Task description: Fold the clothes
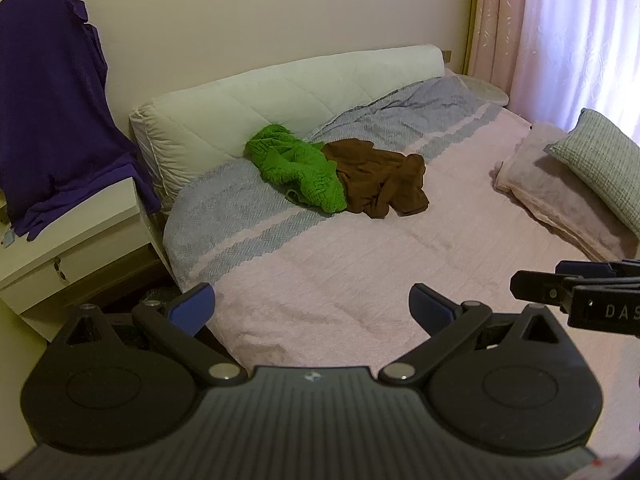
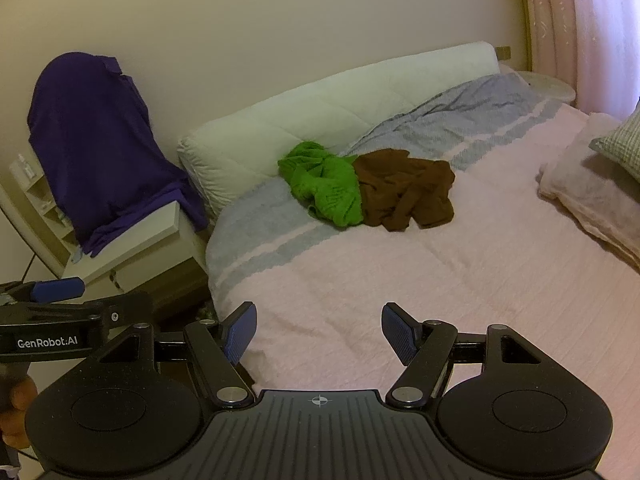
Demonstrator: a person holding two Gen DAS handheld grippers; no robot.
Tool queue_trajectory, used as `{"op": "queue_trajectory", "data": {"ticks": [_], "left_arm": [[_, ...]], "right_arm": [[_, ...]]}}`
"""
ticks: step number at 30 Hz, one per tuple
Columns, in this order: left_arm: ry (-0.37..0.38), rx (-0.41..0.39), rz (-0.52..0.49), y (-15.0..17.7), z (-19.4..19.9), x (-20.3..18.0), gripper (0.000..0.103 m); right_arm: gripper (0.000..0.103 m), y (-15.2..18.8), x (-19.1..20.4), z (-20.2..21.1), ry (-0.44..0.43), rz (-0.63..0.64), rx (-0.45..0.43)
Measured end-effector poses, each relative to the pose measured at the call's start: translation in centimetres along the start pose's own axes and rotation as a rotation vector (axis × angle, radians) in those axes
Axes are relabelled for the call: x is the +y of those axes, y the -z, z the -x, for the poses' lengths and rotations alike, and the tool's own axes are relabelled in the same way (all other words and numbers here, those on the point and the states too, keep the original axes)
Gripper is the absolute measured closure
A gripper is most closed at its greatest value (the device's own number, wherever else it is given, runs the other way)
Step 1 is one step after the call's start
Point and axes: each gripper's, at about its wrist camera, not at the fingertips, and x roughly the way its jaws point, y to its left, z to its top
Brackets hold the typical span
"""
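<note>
Black left tongs [image 1: 312, 312] and right tongs [image 2: 319, 334], both spread wide and empty, hover over the near edge of the pink-covered bed [image 1: 360, 272]. Farther back, a crumpled green knit [image 1: 298, 168] touches a crumpled brown garment [image 1: 380, 178] (both unfolded), near the white bolster [image 1: 248, 100].

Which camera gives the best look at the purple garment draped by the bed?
The right wrist view: the purple garment sits whole, well inside the frame, draped down onto the white nightstand. The left wrist view shows it larger, but pushed against the picture's dark left edge.
</note>
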Motion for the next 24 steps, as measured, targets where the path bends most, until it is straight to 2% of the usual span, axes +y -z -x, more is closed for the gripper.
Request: {"op": "queue_trajectory", "data": {"ticks": [10, 24], "left_arm": [[0.028, 0.039, -0.02, -2.5, -5.1, 2.7, 0.001], [0.118, 0.115, -0.11, -11.5, -18.2, 7.6, 0.001]], "right_arm": [[0.037, -2.6, 0.9, -5.1, 0.031, -0.027, 0.026], [0.037, -10.3, 1.3, -16.4, 0.101, -0.128, 0.063]]}}
